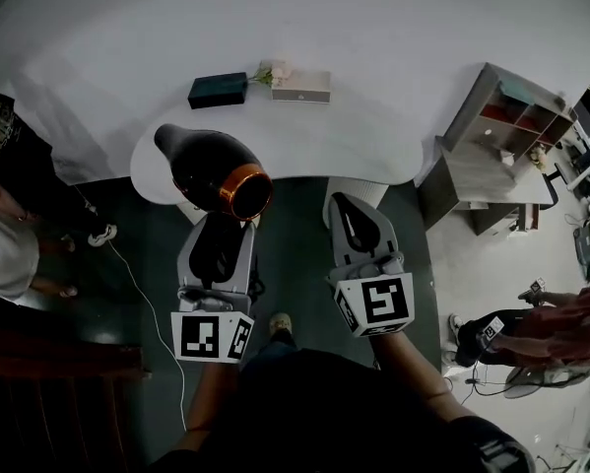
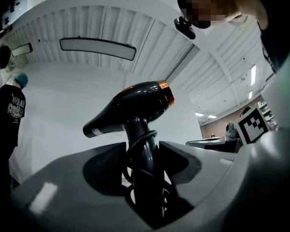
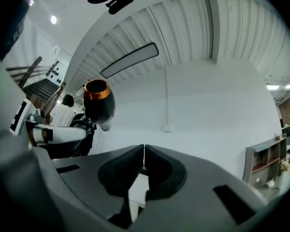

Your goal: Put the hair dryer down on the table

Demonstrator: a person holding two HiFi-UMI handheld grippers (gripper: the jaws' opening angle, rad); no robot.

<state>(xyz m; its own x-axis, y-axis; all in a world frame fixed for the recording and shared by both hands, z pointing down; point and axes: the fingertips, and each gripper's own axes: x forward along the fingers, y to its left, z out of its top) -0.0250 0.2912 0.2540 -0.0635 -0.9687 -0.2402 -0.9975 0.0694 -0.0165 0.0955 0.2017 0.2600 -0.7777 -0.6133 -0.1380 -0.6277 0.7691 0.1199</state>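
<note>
Hair dryer [image 1: 216,173], black with copper ring, above near edge of white desk [image 1: 393,136], handle clamped in left claw [image 1: 224,223]. Right claw [image 1: 346,205] closed, empty, off desk's near edge.

Glossy black plastic hair dryer [image 1: 208,168] with coppery metallic ring [image 1: 249,192]; matt white table [image 1: 373,138].

White worktop [image 1: 373,151], rounded front edge, set against a white wall [image 1: 393,18]. Floor [image 1: 127,294] dark green at left, pale grey at right. Grey open shelf unit [image 1: 501,126] just beside the worktop's right end. Overhead: ribbed white ceiling [image 2: 111,23], one long light panel [image 2: 97,48]. White cable [image 1: 152,308] trails over the dark floor.
</note>
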